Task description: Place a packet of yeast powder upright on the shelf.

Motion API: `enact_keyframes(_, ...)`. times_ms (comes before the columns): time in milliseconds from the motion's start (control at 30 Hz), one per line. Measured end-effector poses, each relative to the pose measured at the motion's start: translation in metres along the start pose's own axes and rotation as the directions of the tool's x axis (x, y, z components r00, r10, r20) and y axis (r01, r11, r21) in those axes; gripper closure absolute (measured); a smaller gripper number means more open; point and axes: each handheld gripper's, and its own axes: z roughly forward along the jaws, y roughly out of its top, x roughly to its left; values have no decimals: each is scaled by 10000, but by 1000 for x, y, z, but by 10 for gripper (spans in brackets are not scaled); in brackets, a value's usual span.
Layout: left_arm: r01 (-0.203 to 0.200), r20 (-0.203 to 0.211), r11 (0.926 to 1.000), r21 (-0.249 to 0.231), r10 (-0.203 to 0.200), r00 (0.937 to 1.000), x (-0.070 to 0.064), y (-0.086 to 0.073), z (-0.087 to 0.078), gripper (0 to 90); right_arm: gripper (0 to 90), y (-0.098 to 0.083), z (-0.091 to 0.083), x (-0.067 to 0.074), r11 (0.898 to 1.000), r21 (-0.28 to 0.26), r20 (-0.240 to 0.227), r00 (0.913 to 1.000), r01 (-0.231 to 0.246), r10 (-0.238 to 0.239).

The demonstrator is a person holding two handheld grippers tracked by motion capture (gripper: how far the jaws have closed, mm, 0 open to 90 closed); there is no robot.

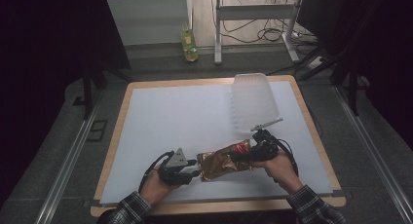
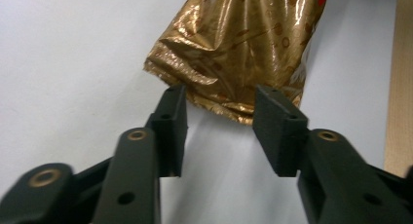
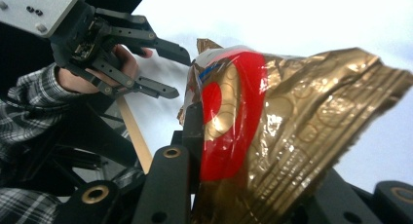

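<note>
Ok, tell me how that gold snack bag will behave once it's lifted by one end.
The gold snack bag looks crinkled and thin, so it will probably sag and flop. Its glossy film may slip in the right claw, which is clamped on one end. It seems light for its size.

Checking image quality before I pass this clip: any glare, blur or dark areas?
High view: dim, dark surroundings, white table evenly lit. Left gripper view: glare on the gold bag, near tongs soft. Right gripper view: bag close and slightly blurred, background table washed out, left tongs sharp enough.
</note>
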Motion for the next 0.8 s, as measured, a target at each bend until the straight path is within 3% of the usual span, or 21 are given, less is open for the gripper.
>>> enact_keyframes(267,140,-90,9997,-207,-142,9999,3,-1,-2,386,723,8,-14,8,9952,-6,536,9938,974,-972)
enact_keyframes(533,424,-28,9983,-395,-426,9991,6,-1,-3,237,724,15,-23,10,9870,-34,729,9844,1609,-1602)
enact_keyframes(667,610,-42,9968,-516,-613,9981,8,-1,-4,201,725,20,-29,13,9779,29,946,9734,2093,-2086)
enact_keyframes(800,452,-335,9985,-302,-462,9984,7,-1,-3,146,725,23,-33,16,9659,113,1198,9586,2588,-2582)
